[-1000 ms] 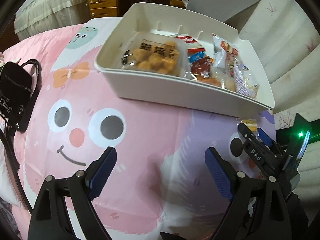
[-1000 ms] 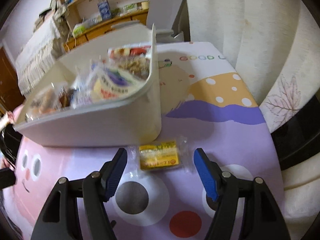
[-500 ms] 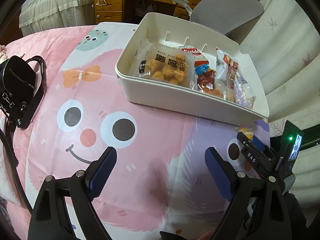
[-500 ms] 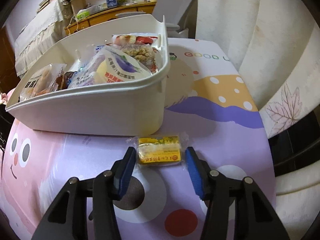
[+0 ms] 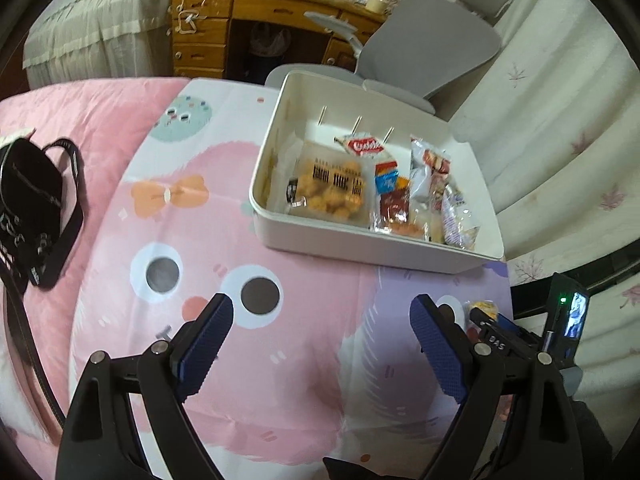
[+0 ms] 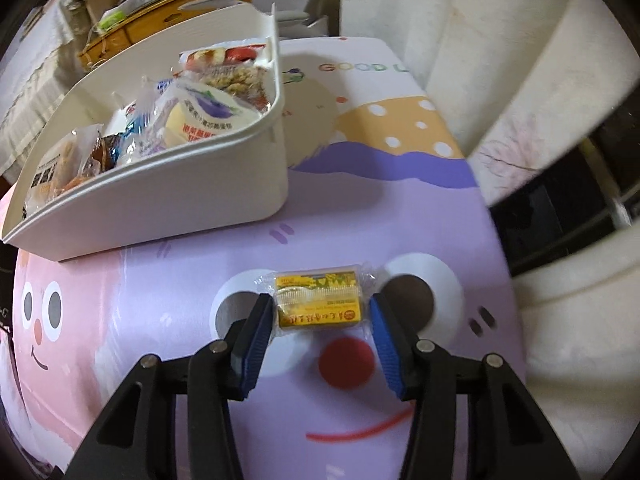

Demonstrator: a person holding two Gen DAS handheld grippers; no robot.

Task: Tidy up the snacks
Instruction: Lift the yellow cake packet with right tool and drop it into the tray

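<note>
Right claw (image 6: 318,314) has narrowed around the yellow snack packet (image 6: 318,300), pads just beside its ends. Left claw (image 5: 320,340) stays wide, farther back from the white bin (image 5: 360,246).

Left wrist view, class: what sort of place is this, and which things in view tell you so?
Probably a bedroom or study at home: a wooden desk with drawers, a grey office chair, pale curtains, and a cartoon-print cover like bedding.

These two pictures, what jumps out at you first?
A yellow wrapped snack lies on the cartoon-face bedspread, right between the blue pads of the right hand-held gripper. Behind it to the left stands a white bin full of snack packets, while the left hand-held gripper hangs open, holding nothing.
</note>
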